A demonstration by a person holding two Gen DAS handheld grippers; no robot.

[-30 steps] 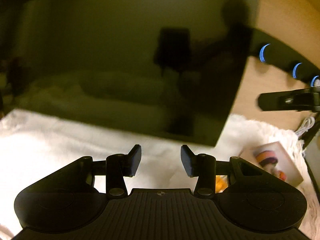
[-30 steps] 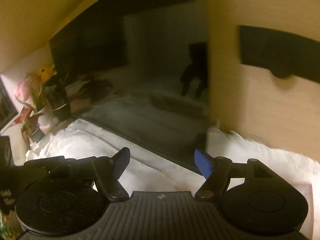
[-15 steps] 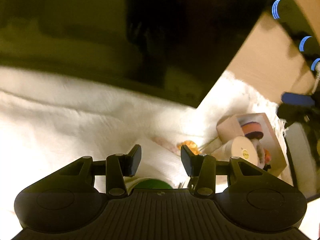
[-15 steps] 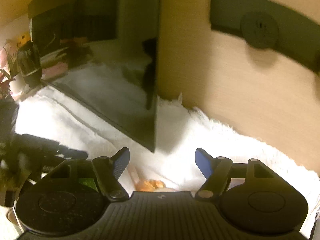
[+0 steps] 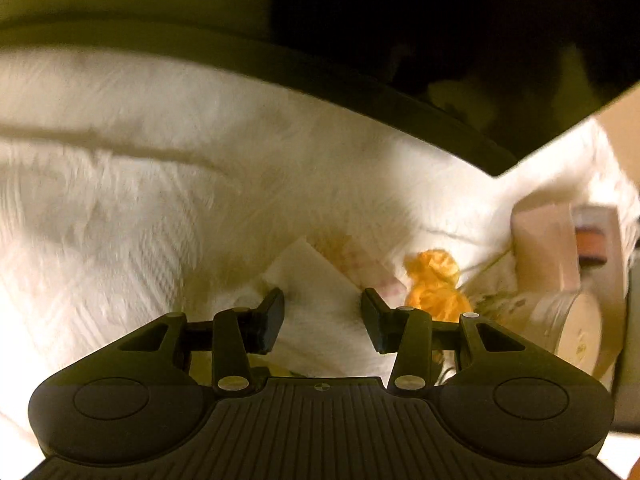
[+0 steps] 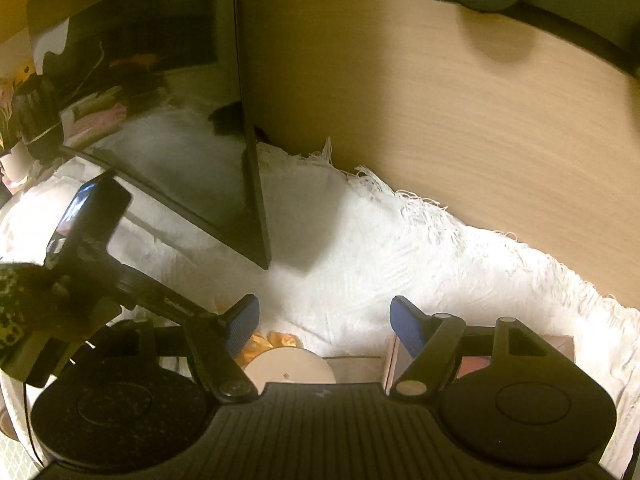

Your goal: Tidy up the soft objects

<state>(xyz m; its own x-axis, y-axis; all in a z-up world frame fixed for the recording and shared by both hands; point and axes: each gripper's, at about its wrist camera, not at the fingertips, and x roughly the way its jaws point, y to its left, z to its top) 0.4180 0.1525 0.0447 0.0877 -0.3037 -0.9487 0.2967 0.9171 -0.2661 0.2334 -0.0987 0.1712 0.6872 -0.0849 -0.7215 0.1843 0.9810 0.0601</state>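
Observation:
My left gripper (image 5: 322, 312) points steeply down, open, with nothing between its fingers. A folded white cloth (image 5: 316, 292) lies just below it on the fluffy white blanket (image 5: 120, 184). A crumpled orange soft thing (image 5: 434, 284) lies just right of that cloth. My right gripper (image 6: 324, 324) is open and empty over the white blanket (image 6: 400, 240). The orange thing (image 6: 272, 340) shows by its left finger. The left gripper's body (image 6: 92, 232) is seen at the left of the right wrist view.
A black TV screen (image 5: 400, 40) leans over the blanket (image 6: 224, 168). A round cream tin (image 5: 576, 328) and a pink box (image 5: 560, 248) sit at right; the tin (image 6: 288, 368) and box (image 6: 476, 360) lie under my right gripper. A wooden wall (image 6: 460, 100) stands behind. Plants (image 6: 12, 112) are far left.
Both grippers have tilted downward and dropped toward the blanket. The left one has closed in on the white cloth and the orange thing. Neither gripper's opening has changed.

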